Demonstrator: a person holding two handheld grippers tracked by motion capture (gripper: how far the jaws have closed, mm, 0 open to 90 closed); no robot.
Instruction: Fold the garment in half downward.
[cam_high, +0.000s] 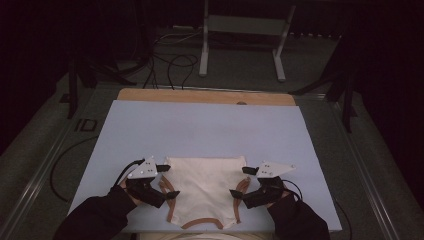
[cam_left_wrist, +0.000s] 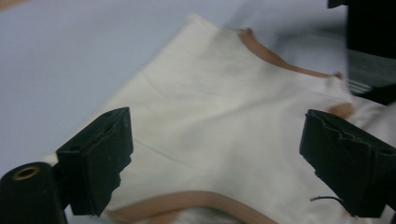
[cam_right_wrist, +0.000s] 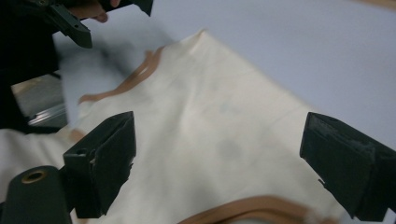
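Note:
A cream garment (cam_high: 206, 185) with brown trim lies flat on the light blue mat (cam_high: 200, 125), near the front edge. My left gripper (cam_high: 168, 181) hovers at the garment's left side, jaws wide open and empty. At its right side my right gripper (cam_high: 241, 182) mirrors it, also open and empty. In the left gripper view the open left gripper (cam_left_wrist: 222, 158) frames the cream cloth (cam_left_wrist: 210, 116) without touching it. The right gripper view shows the open right gripper (cam_right_wrist: 219, 163) above the cloth (cam_right_wrist: 210, 126), with the other gripper (cam_right_wrist: 70, 23) farther off at top left.
A wooden board edge (cam_high: 205, 96) runs along the back of the mat. Behind the table stands a metal frame (cam_high: 245, 30), with loose cables (cam_high: 175, 65) on the floor. Bare mat lies beyond the garment and to both sides.

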